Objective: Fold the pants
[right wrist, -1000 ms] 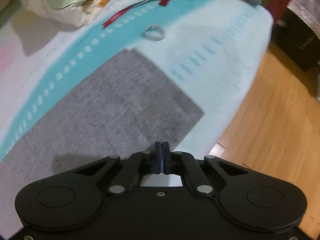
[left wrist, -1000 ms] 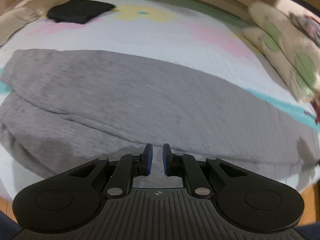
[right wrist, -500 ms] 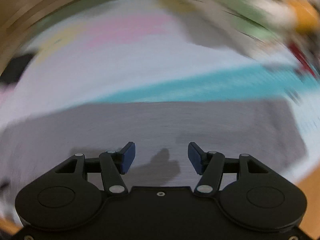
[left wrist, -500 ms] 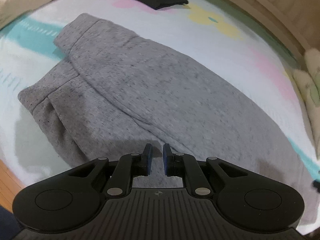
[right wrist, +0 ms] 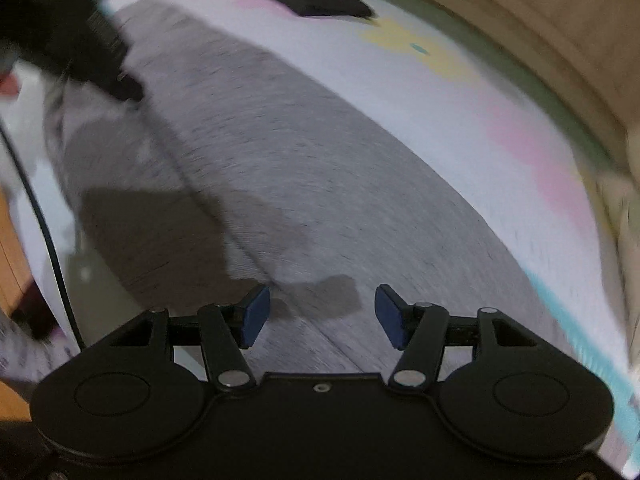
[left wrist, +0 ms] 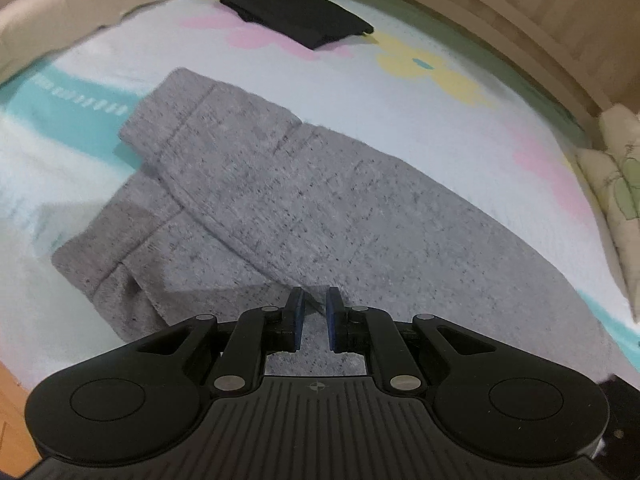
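Grey sweatpants (left wrist: 340, 200) lie flat on the bed, folded lengthwise with one leg over the other and the waistband at the left. My left gripper (left wrist: 312, 320) hovers over the near edge of the pants, shut, with nothing seen between its blue pads. In the blurred right wrist view the pants (right wrist: 320, 168) fill the middle. My right gripper (right wrist: 322, 316) hangs above them with its jaws wide apart, empty and closing slightly. The left gripper (right wrist: 124, 86) shows there as a dark blur at the upper left, over the fabric.
A folded black garment (left wrist: 296, 12) lies at the far side of the flowered sheet (left wrist: 440, 120). Pillows (left wrist: 616, 184) sit at the right and a beige blanket (left wrist: 60, 20) at the far left. A wooden bed frame (left wrist: 520, 20) runs behind. Wood floor (left wrist: 12, 420) shows lower left, and a black cable (right wrist: 48, 232) hangs there.
My right gripper swept from the leg end near the bed's corner across to the middle of the pants, rolled over and opened. The left gripper slid toward the waistband end and stayed shut.
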`<state>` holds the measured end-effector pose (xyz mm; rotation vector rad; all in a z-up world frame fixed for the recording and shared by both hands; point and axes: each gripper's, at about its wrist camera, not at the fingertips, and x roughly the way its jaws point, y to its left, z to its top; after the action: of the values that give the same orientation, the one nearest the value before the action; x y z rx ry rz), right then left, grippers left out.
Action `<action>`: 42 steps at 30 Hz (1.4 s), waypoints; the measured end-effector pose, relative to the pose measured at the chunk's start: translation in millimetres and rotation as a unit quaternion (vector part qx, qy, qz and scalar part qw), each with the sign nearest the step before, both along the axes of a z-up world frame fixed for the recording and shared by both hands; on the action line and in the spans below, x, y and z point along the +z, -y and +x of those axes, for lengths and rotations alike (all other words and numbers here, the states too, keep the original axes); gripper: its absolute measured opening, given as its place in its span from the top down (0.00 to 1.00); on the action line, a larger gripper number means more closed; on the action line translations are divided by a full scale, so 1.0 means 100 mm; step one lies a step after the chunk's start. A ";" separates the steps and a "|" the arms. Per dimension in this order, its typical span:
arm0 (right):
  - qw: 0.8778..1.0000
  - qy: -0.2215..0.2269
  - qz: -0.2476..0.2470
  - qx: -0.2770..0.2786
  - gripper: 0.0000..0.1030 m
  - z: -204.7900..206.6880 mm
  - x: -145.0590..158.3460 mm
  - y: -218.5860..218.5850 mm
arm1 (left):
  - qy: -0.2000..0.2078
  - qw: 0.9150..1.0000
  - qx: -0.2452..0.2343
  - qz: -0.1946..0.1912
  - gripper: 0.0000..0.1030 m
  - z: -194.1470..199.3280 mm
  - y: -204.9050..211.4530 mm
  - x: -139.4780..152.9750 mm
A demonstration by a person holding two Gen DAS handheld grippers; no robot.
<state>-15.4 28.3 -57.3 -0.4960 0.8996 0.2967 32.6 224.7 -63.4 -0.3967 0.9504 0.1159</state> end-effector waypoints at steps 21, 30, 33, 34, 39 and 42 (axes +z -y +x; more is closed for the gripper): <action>0.998 0.030 0.040 -0.024 0.92 0.07 0.32 0.11 | 0.037 0.996 -0.022 -0.076 0.79 0.00 0.10 0.02; 0.999 0.024 0.019 -0.015 0.92 0.03 0.25 0.03 | 0.069 0.997 -0.010 -0.038 0.41 -0.15 0.12 0.07; 0.999 0.023 0.022 -0.016 0.92 0.07 0.24 0.04 | 0.054 0.996 -0.016 -0.065 0.24 -0.15 0.10 0.00; 0.999 0.023 0.023 -0.017 0.92 0.07 0.25 0.05 | 0.048 0.996 -0.018 -0.067 0.24 -0.14 0.11 -0.03; 0.999 0.020 0.024 -0.018 0.92 0.10 0.24 0.04 | 0.044 0.996 -0.003 -0.083 0.24 0.02 0.12 -0.11; 0.999 0.018 0.024 -0.016 0.92 0.10 0.23 0.05 | 0.049 0.994 0.011 -0.095 0.24 0.17 0.08 -0.10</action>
<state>-5.3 23.5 -34.3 -0.4398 0.8627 0.2785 49.1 216.3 -73.3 -0.5829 0.8631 0.0252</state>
